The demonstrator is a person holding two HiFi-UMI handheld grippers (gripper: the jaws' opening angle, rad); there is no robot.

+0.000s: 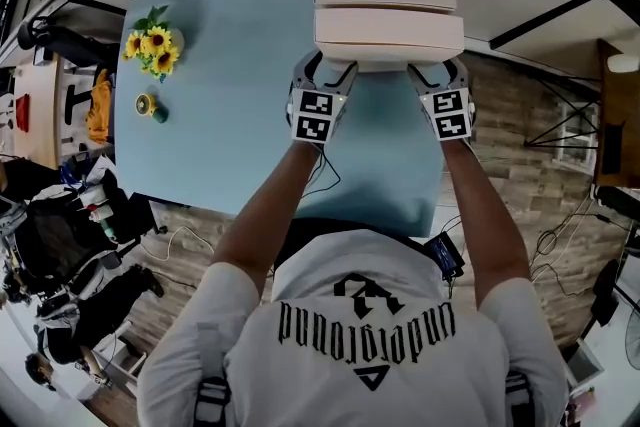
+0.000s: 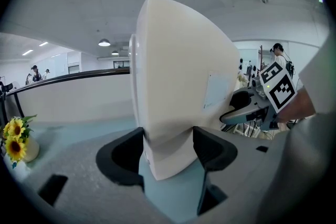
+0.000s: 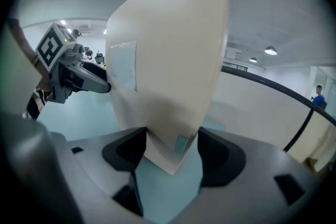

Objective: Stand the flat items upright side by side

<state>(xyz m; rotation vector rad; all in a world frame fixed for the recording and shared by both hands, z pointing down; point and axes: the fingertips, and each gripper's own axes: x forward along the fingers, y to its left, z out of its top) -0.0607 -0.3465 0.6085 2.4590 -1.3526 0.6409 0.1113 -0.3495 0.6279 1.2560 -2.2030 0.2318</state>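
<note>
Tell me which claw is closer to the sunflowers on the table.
Left. The left claw clamps the nearer box at its left end, the end toward the sunflowers; the right claw clamps the same box at its right end, farther from them.

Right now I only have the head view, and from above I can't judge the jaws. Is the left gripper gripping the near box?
Observer: Yes. The left gripper has its jaws closed on the near box at a lower corner.
Operator: And the right gripper?
Observer: The right gripper clamps the opposite corner, beside a small bluish sticker.
Operator: Any other marking?
Observer: A pale rectangular label on its broad face.
</note>
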